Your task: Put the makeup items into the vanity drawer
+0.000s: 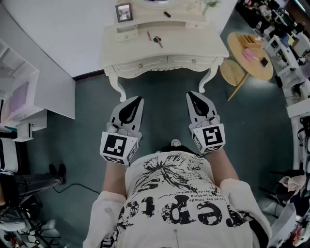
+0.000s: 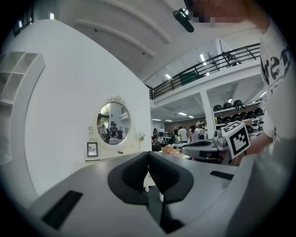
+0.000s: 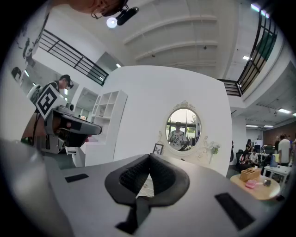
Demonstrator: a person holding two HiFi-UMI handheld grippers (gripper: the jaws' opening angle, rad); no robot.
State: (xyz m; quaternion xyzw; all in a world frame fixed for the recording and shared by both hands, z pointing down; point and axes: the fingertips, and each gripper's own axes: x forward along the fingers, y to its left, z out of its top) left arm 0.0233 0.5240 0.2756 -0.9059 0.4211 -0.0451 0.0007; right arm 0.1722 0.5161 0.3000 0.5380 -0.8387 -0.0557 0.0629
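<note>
The cream vanity [image 1: 208,48] stands ahead of me, and its front drawers [image 1: 167,61] are closed. A few thin pink and dark makeup sticks [image 1: 156,38] lie on its top, with a dark tube [image 1: 167,14] further back by the mirror [image 3: 182,129]. My left gripper [image 1: 138,99] and right gripper [image 1: 191,94] are held level side by side over the floor, short of the vanity. Both are shut with nothing between the pads. The left gripper view shows its black pads [image 2: 134,173] meeting at the tip. The right gripper view shows the same.
A small picture frame [image 1: 124,11] and a little drawer box [image 1: 127,33] sit on the vanity top. A round wooden side table [image 1: 242,41] with pink items and a stool [image 1: 232,71] stand at the right. White shelving [image 1: 19,97] is at the left.
</note>
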